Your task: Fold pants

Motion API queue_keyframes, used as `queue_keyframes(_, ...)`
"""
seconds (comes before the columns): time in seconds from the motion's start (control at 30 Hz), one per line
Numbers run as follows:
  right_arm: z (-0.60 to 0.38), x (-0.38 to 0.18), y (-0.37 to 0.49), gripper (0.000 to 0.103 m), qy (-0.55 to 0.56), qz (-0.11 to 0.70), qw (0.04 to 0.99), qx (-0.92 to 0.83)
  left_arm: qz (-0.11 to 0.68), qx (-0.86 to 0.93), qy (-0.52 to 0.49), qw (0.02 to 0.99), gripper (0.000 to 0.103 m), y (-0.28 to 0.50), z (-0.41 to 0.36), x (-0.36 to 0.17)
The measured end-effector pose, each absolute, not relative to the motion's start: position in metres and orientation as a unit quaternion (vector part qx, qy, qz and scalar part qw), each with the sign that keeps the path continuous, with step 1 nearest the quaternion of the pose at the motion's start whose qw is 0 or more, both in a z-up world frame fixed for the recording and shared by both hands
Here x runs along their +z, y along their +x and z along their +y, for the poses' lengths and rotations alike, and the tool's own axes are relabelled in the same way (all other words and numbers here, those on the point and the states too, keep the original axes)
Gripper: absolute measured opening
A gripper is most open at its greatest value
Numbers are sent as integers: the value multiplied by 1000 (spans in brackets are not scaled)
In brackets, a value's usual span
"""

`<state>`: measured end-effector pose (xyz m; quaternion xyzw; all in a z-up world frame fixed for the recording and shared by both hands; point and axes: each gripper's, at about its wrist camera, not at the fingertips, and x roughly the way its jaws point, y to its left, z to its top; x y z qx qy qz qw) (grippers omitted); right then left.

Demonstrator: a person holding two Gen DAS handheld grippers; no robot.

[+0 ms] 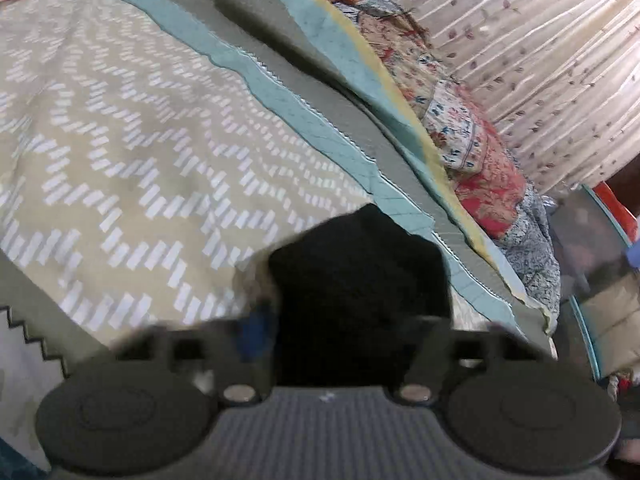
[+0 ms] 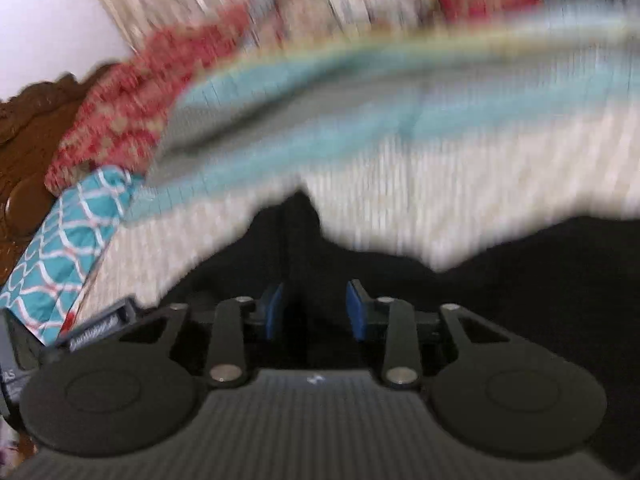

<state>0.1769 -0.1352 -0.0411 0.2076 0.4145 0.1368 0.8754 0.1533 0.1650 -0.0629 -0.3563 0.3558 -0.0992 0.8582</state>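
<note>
The black pants (image 1: 360,272) are bunched up in a dark lump in the left wrist view. They fill the space between the fingers of my left gripper (image 1: 352,320), which is shut on them. Only one blurred blue pad (image 1: 256,332) shows at the cloth's left edge; the other is hidden. In the right wrist view the pants (image 2: 520,300) spread across the lower right over the bed. My right gripper (image 2: 315,312) sits low over them with its blue pads (image 2: 356,314) apart and bare. A raised fold of black cloth (image 2: 298,232) runs out ahead from between them.
The bed has a beige cover with white zigzag dashes (image 1: 140,140) and a teal border (image 1: 280,92). A red patchwork quilt (image 1: 480,168) and a pale curtain (image 1: 540,40) lie beyond. A teal patterned pillow (image 2: 68,248) and a carved wooden headboard (image 2: 24,140) are at the left.
</note>
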Motion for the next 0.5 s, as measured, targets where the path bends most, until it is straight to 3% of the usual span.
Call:
queue_keyframes(0.03, -133, -59, 182, 32, 217, 452, 855, 133, 353, -99, -362, 857, 37, 149, 165, -61)
queue_keyframes(0.07, -134, -67, 181, 31, 222, 439, 861, 128, 349, -95, -360, 860, 34, 144, 164, -56)
queue_keyframes(0.13, -133, -60, 181, 36, 220, 438, 862, 132, 327, -98, -341, 876, 30, 129, 160, -41)
queue_keyframes(0.33, -155, -46, 169, 36, 291, 431, 837, 170, 259, -142, -234, 926, 29, 85, 102, 18)
queue_keyframes(0.5, -208, -26, 131, 36, 320, 375, 860, 134, 237, -206, -129, 941, 29, 60, 32, 37)
